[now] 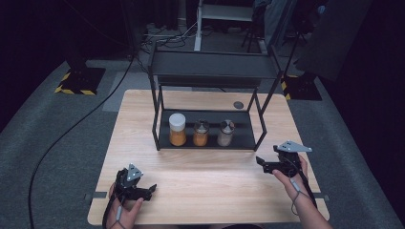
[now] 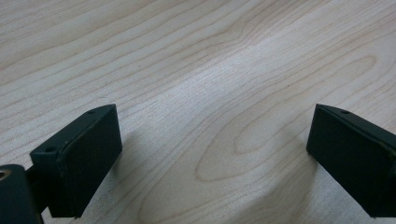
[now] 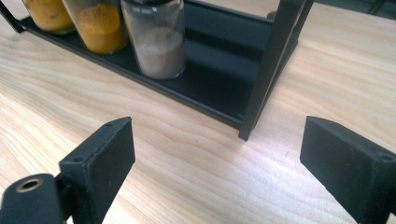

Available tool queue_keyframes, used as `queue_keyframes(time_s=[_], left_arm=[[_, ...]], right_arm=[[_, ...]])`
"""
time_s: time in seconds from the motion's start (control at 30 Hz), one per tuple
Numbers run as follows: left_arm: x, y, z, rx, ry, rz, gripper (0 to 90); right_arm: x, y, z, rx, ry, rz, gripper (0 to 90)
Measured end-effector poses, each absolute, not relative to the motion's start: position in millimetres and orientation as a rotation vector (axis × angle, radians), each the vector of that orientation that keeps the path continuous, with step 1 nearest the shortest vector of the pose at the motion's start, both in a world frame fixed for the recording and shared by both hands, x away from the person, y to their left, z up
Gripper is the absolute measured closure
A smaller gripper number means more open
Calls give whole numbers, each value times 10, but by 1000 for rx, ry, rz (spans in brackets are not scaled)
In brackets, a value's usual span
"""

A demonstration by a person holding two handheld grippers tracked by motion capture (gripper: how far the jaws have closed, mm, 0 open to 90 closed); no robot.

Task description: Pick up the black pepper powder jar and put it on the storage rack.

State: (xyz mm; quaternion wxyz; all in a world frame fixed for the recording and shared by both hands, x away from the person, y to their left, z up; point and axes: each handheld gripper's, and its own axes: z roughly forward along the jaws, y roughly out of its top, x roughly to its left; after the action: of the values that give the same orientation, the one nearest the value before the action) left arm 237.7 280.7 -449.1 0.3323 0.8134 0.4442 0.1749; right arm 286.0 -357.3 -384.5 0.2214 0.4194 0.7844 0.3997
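A black two-tier metal rack stands at the middle of the wooden table. On its lower shelf stand three spice jars: a white-capped jar of orange powder, a jar of orange spice and a jar of pale brown powder. My left gripper rests low at the table's front left, jaws wide apart over bare wood. My right gripper hovers at the right, open and empty, facing the rack's front right leg and the pale powder jar.
The rack's upper shelf is bare. A small dark round disc lies on the table behind the rack. Grey carpet, cables and stands surround the table. Bare wood lies between the two grippers in front of the rack.
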Motion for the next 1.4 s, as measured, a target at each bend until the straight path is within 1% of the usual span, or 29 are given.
queue_keyframes(time_s=[0.57,1.4], left_arm=[[2377,2807,-4491,2125,1160,457,33],[2377,2807,-4490,2126,1160,457,33]], right_arm=[[2781,-3597,-4130,1183,2201,1067,103],[2706,-3600,-4425,1206,2281,1011,103]])
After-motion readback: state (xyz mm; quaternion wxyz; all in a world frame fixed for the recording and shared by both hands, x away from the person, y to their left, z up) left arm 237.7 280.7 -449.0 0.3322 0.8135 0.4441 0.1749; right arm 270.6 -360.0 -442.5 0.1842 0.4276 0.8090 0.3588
